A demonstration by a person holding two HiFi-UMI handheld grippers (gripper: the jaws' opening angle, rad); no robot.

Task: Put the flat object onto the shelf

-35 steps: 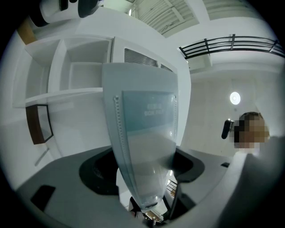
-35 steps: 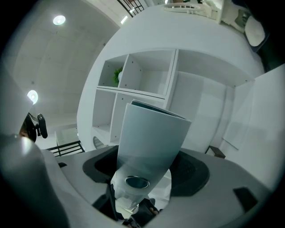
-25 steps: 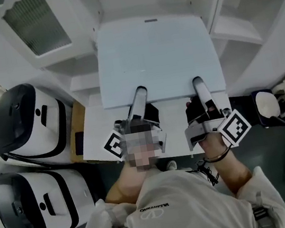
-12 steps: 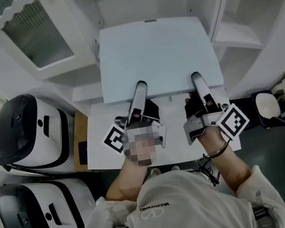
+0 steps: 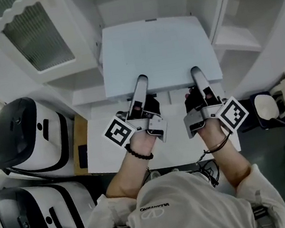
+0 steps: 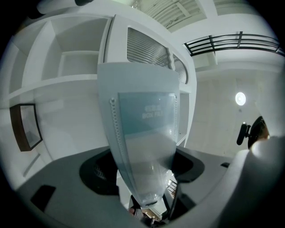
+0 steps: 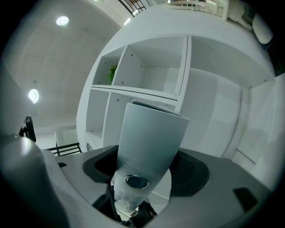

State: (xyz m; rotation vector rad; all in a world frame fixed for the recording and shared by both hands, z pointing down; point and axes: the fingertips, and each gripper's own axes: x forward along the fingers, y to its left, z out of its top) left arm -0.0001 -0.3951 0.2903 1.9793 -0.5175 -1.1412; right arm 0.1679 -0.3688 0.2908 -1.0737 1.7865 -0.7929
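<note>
The flat object [image 5: 157,52] is a pale blue-grey file box, held level in front of the person over a white shelf unit [image 5: 237,36]. My left gripper [image 5: 141,85] is shut on its near edge at the left, and my right gripper [image 5: 197,77] is shut on the same edge at the right. In the left gripper view the flat object [image 6: 144,142] rises edge-on from between the jaws of the left gripper [image 6: 147,178], with shelf compartments [image 6: 73,67] behind. In the right gripper view the flat object [image 7: 149,142] stands between the jaws of the right gripper [image 7: 144,171], facing open shelf compartments [image 7: 149,75].
Two white-and-black appliances [image 5: 27,129] [image 5: 34,208] stand at the left. A cabinet door with ribbed glass [image 5: 39,38] hangs open at the upper left. A white tabletop [image 5: 101,144] lies under the grippers. A dark bag and a white container [image 5: 267,107] sit at the right.
Both grippers and the flat object have shifted slightly forward, toward the shelf. Both grips are unchanged.
</note>
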